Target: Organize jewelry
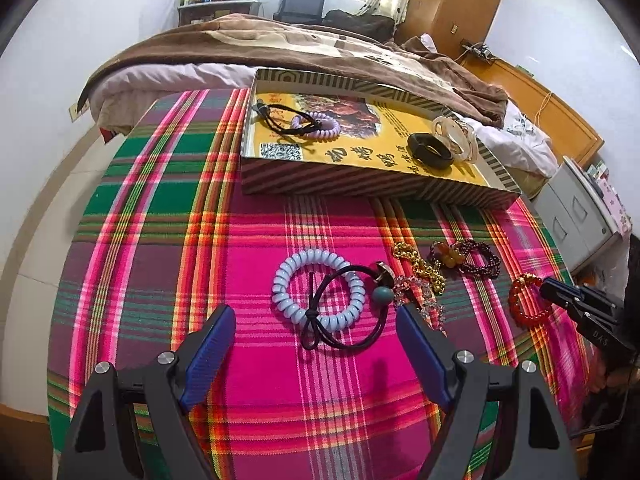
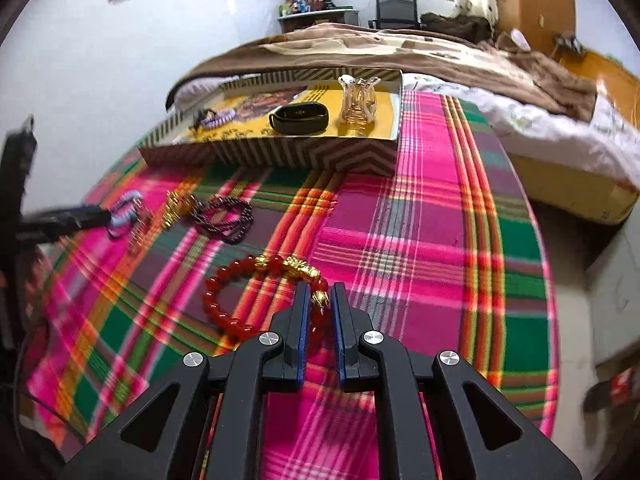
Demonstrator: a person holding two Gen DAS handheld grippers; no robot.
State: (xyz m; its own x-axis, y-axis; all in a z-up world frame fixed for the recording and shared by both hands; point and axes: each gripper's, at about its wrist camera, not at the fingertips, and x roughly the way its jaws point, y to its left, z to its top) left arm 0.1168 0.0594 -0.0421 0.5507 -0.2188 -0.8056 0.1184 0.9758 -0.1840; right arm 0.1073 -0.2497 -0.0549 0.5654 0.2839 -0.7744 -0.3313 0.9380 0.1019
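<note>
Jewelry lies spread over the plaid-covered desk (image 1: 160, 240) and inside a shallow striped box (image 1: 360, 184) at its far side. At the box's left end, a black hair tie (image 1: 280, 118) overlaps a lilac coil tie (image 1: 320, 128); toward its right end sit a dark bangle (image 1: 430, 150) and a clear bangle (image 1: 456, 136). On the cloth, the left gripper (image 1: 316, 320) hovers with fingers spread wide around nothing, just short of a pale blue coil hair tie (image 1: 316, 292) crossed by a black elastic tie (image 1: 344, 312). Right of these lie a crystal bead bracelet (image 1: 420, 296), a gold bead bracelet (image 1: 420, 268) and a dark garnet bracelet (image 1: 468, 260). Farthest right, the right gripper (image 2: 320, 300) has its fingers pinching a red bead bracelet (image 2: 224, 300) near its gold charm; the bracelet's loop is over the cloth.
</note>
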